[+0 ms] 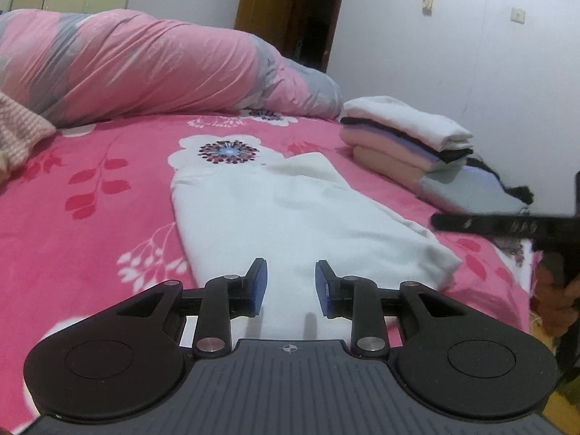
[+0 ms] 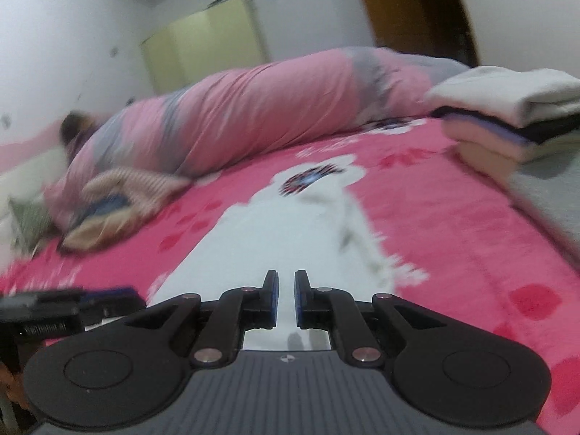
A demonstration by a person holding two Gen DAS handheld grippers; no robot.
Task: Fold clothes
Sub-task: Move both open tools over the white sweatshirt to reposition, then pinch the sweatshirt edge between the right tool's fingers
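A white garment (image 1: pixel 275 210), folded into a long strip, lies flat on the pink flowered bedspread (image 1: pixel 90 199). My left gripper (image 1: pixel 291 272) hovers over its near end, open, with nothing between the blue pads. From the right edge, a black finger (image 1: pixel 471 223) of my right gripper reaches in beside the garment's right side. In the blurred right wrist view, my right gripper (image 2: pixel 286 279) stands over the same white garment (image 2: pixel 275 232). Its jaws are a narrow gap apart, with only the cloth below showing through the gap. Part of the left gripper (image 2: pixel 54 308) shows at the left edge.
A stack of folded clothes (image 1: pixel 406 141) sits at the bed's right side by the wall, also seen as the stack (image 2: pixel 507 116). A rolled pink and grey quilt (image 1: pixel 145 65) lies across the back. A striped garment (image 1: pixel 18 134) rests at the left. A dark doorway (image 1: pixel 290 11) is behind.
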